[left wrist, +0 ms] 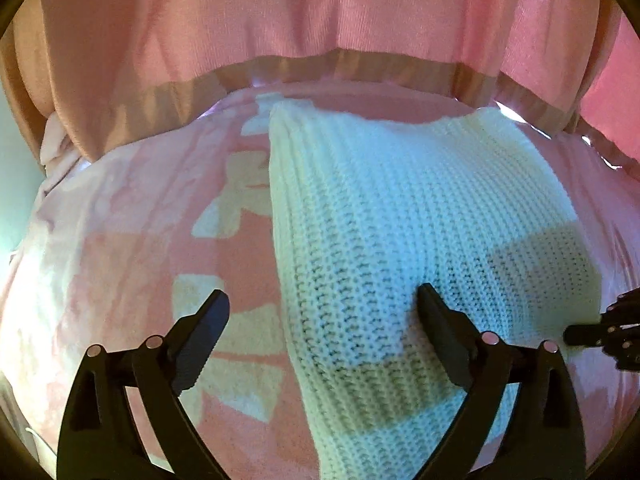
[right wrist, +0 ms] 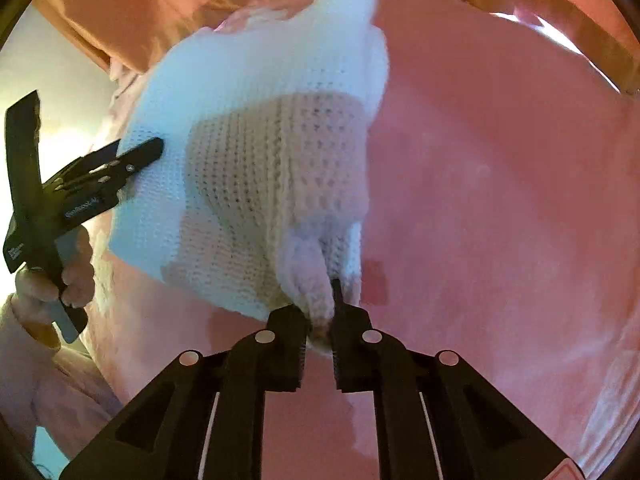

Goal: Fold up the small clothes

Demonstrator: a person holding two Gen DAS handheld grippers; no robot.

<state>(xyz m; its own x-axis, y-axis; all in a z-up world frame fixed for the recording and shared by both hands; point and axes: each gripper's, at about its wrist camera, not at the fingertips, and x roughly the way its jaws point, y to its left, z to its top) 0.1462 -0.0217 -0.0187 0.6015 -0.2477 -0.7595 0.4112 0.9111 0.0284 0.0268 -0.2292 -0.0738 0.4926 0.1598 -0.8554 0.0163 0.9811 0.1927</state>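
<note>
A white chunky-knit garment point(left wrist: 400, 220) lies on a pink bed cover point(left wrist: 120, 220). My left gripper point(left wrist: 322, 300) is open wide over the garment's left edge. Its right finger point(left wrist: 436, 316) is over the knit and its left finger point(left wrist: 208, 320) is over the cover. In the right wrist view my right gripper point(right wrist: 320, 316) is shut on a bunched near corner of the knit garment point(right wrist: 260, 152), which rises off the cover toward it. The left gripper point(right wrist: 132, 150) shows there at the garment's left side. The right gripper point(left wrist: 592, 332) shows at the right edge of the left wrist view.
The pink cover point(right wrist: 500, 180) has pale blocky shapes point(left wrist: 240, 208) on its left part. A pink-orange padded headboard point(left wrist: 320, 20) runs along the back. A person's hand point(right wrist: 60, 280) in a pale sleeve holds the left gripper's handle.
</note>
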